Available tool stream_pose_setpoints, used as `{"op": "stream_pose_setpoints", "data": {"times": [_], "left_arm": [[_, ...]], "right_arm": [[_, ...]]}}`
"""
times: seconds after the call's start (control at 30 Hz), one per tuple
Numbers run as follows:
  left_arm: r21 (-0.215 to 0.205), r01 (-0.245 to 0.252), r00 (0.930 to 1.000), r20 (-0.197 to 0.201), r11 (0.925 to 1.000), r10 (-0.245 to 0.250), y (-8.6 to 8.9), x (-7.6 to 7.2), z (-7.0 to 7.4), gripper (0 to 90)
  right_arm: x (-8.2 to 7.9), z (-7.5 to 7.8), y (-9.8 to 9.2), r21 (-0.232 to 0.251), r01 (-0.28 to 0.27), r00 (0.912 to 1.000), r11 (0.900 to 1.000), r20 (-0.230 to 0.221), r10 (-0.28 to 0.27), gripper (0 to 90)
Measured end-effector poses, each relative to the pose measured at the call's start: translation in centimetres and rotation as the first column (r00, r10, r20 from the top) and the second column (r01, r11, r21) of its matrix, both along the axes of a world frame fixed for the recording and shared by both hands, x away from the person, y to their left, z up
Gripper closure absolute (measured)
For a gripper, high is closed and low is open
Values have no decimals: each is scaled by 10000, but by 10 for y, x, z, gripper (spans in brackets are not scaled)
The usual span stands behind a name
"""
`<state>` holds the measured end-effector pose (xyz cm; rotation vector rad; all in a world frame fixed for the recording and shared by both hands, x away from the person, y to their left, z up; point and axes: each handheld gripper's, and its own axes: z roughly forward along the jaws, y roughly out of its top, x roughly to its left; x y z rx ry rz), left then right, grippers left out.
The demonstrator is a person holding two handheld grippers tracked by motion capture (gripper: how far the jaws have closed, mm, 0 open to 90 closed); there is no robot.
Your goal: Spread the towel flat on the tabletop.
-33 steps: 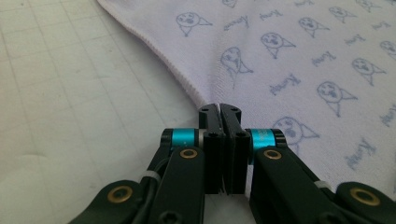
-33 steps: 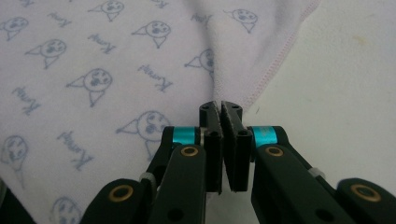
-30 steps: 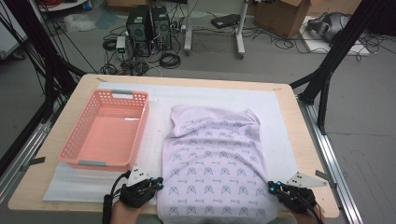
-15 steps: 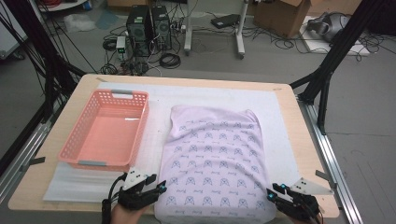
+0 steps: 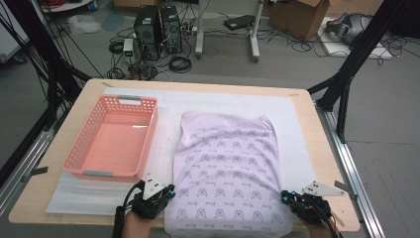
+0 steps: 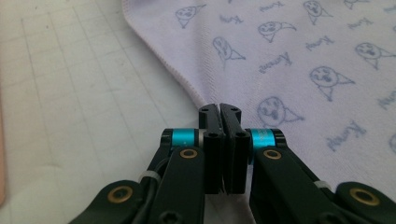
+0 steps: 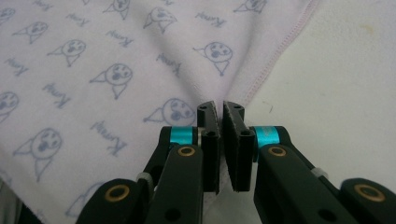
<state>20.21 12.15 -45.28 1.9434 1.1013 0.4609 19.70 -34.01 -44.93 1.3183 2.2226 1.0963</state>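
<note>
At the frame's bottom, the left gripper [image 5: 168, 192] and right gripper [image 5: 288, 197] have just closed, fingers pinching the printed lilac cloth's [image 5: 225, 168] side edges (near corners).

Wooden table [image 5: 64, 198]: white mat [image 5: 297, 129]; on mat pink basket [image 5: 114, 141], lilac cloth [image 5: 228, 168].

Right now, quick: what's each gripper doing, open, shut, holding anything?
Left gripper: shut on the near left edge of the lilac cloth.
Right gripper: shut on the cloth's near right edge.
</note>
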Motion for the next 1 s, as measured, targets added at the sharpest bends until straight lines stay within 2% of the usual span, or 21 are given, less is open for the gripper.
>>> {"op": "stream_pose_setpoints", "data": {"times": [0.1,0.3,0.4,0.43,0.5,0.57,0.63,0.73,0.8,0.87,0.9,0.93,0.97,1.0], "left_arm": [[-362,124,9995,-272,9993,-134,12,-10,1,878],[-226,332,9986,-416,9992,-341,20,-25,3,879],[-420,474,9970,-598,9980,-498,20,-34,3,868],[-441,500,9969,-588,9978,-526,20,-34,3,833],[-643,514,9976,-435,9966,-542,20,-32,5,703],[-700,498,9987,-99,9963,-506,19,-27,7,671],[-841,375,9992,131,9958,-365,17,-20,7,657],[-862,178,9997,165,9961,-165,12,0,6,613],[-1015,-36,10000,-31,9948,33,10,13,4,594],[-825,3,9994,-348,9966,-32,6,22,0,563],[-680,75,9993,-373,9977,-101,3,23,-2,559],[-414,66,9998,-169,9991,-73,1,22,-1,558],[94,95,9999,102,9999,-96,-3,19,-2,566],[413,126,9991,403,9991,-143,-6,17,-2,597]], "right_arm": [[-6,2,-5,145,-172,9997,9997,-144,174,857],[-25,8,-9,176,-756,9964,9970,-371,762,858],[-36,8,-8,-13,-1252,9907,9921,-547,1249,852],[-38,7,-7,-33,-1196,9911,9928,-601,1191,834],[-36,6,-8,157,-1056,9928,9943,-559,1064,748],[-33,9,-8,588,-692,9971,9959,-281,709,682],[-29,12,-7,928,-451,9990,9947,23,451,668],[-16,13,-1,830,-57,9995,9965,309,31,644],[-6,9,4,367,109,9995,9993,290,-120,648],[4,4,7,-12,276,9993,9996,249,-276,657],[8,2,9,-203,363,9993,9991,133,-360,662],[10,0,9,-224,374,9993,9991,29,-373,679],[10,0,8,-166,398,9992,9991,30,-397,711],[11,0,6,-103,395,9992,9992,-43,-396,779]]}}
